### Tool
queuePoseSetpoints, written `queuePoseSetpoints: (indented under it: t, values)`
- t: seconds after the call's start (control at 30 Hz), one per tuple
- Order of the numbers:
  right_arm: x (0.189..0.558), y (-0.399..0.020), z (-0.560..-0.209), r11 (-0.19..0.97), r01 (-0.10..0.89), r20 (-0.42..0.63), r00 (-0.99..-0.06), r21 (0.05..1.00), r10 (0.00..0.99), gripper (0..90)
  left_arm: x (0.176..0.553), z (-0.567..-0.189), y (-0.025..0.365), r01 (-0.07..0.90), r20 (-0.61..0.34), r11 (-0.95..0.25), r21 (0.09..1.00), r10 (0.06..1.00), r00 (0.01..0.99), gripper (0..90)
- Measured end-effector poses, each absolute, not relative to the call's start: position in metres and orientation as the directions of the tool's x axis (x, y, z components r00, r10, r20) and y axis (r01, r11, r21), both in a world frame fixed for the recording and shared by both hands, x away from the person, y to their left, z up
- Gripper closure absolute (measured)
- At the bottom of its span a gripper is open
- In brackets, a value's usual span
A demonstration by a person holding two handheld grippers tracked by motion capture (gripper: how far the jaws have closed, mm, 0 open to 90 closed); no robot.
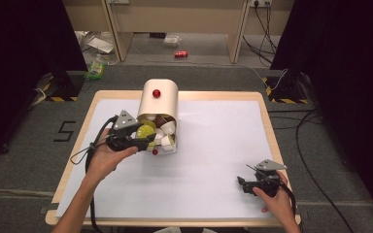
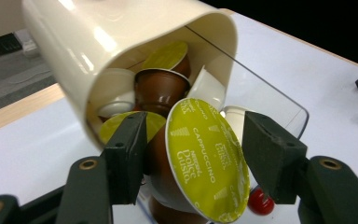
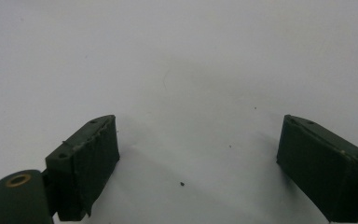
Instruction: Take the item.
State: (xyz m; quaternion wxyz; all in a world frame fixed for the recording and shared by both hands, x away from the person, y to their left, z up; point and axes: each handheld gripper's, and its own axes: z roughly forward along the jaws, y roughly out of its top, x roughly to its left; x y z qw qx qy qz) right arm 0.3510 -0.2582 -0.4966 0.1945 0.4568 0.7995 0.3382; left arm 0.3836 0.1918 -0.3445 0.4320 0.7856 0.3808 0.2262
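Yellow-lidded capsule (Cappuccino) clamped in left hand-held gripper.

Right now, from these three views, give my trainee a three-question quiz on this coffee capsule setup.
1. True or false: the left gripper is shut on the green-lidded capsule.
2. What word is printed on that capsule's lid?
3. The cream container is: A upright, B tipped toward the person, C upside down on the floor.

Key: 1 true. 2 Cappuccino. 3 B; its open mouth shows brown and white capsules, while the right gripper rests open over the white table cover.
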Motion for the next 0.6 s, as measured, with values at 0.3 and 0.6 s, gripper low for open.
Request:
queuePoseSetpoints:
  t: [0.3,0.6]
  values:
    - [0.351,-0.258,-0.497,0.354,0.599,-0.002,-0.507,0.718,0.862,13.1,0.377,-0.34,0.213,0.399,0.023,-0.307,0.864,0.817,0.577,41.3]
    - [0.351,-0.258,-0.497,0.354,0.599,-0.003,-0.506,0.719,0.862,13.1,0.371,-0.341,0.233,0.402,0.016,-0.278,0.872,0.837,0.547,41.4]
